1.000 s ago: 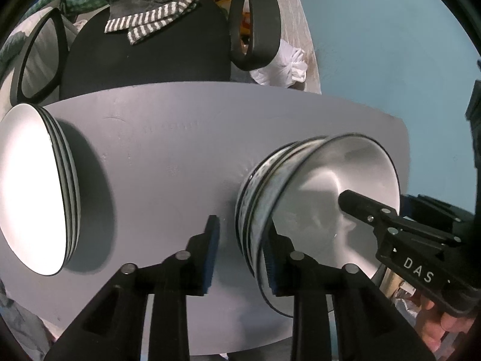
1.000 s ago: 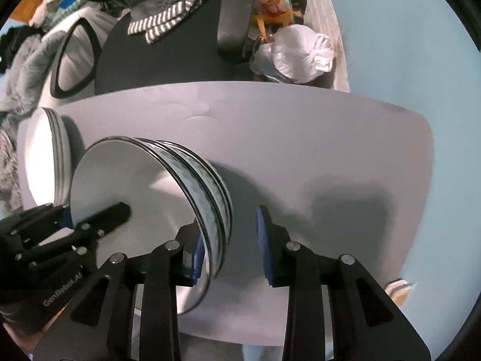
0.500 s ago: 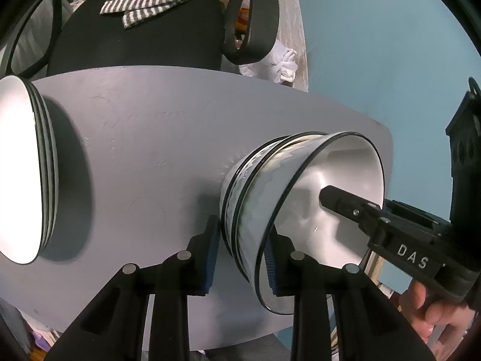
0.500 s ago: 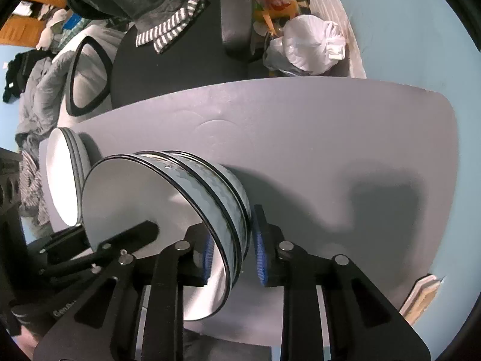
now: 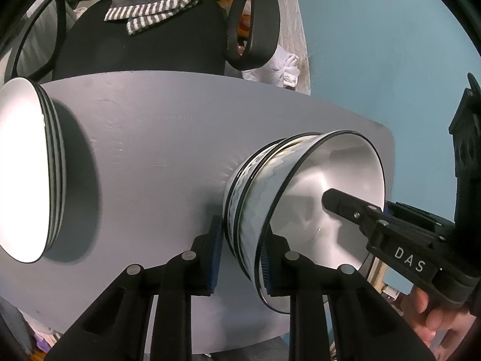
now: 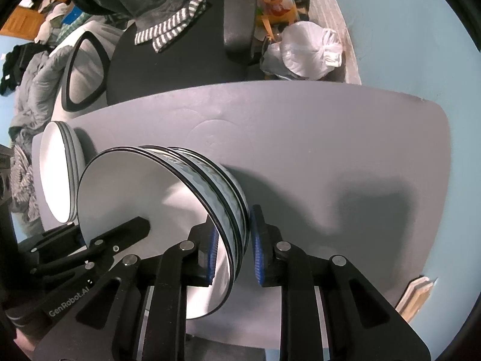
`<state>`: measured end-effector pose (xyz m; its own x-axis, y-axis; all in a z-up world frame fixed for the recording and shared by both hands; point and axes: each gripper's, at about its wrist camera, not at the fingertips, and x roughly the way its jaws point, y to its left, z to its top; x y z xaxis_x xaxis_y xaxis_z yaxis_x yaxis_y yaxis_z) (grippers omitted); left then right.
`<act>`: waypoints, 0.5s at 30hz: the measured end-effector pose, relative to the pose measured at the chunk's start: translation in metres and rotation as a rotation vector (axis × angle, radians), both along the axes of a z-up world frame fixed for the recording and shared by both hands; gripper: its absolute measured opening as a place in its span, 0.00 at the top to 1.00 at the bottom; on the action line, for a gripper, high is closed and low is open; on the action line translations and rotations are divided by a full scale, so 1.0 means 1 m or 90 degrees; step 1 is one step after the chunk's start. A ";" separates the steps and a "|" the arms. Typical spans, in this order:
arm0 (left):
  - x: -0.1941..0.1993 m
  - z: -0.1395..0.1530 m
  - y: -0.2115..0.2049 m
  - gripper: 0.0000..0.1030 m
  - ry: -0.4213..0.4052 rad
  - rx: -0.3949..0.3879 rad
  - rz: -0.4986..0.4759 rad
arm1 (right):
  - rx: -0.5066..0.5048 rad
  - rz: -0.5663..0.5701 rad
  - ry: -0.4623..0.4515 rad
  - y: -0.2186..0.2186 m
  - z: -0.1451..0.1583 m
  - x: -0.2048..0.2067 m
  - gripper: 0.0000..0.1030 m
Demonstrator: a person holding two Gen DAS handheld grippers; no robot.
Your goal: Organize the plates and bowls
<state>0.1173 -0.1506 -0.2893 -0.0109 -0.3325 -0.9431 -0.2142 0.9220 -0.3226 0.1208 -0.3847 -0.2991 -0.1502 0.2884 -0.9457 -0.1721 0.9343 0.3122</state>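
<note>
Bowls (image 5: pixel 303 207) nested, both hand-held grippers (image 5: pixel 242 255) (image 6: pixel 233 248) clamped on opposite rims — plates (image 5: pixel 27 168) already stacked leftward; placement remains.

In front of me is a grey rounded table top (image 6: pixel 300 138). Behind it stands a black office chair (image 5: pixel 144 51) with a striped grey-white cloth (image 5: pixel 156 18). The floor (image 5: pixel 390 60) is light blue.

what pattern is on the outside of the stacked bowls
A wavy pale blue-grey and white band with a black rim on the stacked bowls, clearest in the right wrist view.
</note>
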 end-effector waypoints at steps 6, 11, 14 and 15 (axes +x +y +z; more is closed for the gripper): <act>0.000 0.000 0.004 0.79 0.005 -0.001 0.000 | 0.004 -0.002 0.009 0.003 -0.001 -0.001 0.83; -0.005 0.001 0.012 0.79 0.005 0.000 0.003 | 0.003 0.003 0.012 0.010 0.000 -0.004 0.83; -0.006 0.003 0.017 0.79 0.004 0.001 0.005 | 0.001 0.006 0.013 0.016 0.001 -0.006 0.84; -0.006 0.004 0.018 0.79 0.003 0.002 0.005 | -0.001 0.009 0.012 0.018 0.001 -0.006 0.84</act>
<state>0.1108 -0.1324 -0.2854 -0.0129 -0.3291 -0.9442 -0.2233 0.9214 -0.3181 0.1150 -0.3666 -0.2981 -0.1725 0.2852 -0.9428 -0.1795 0.9320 0.3148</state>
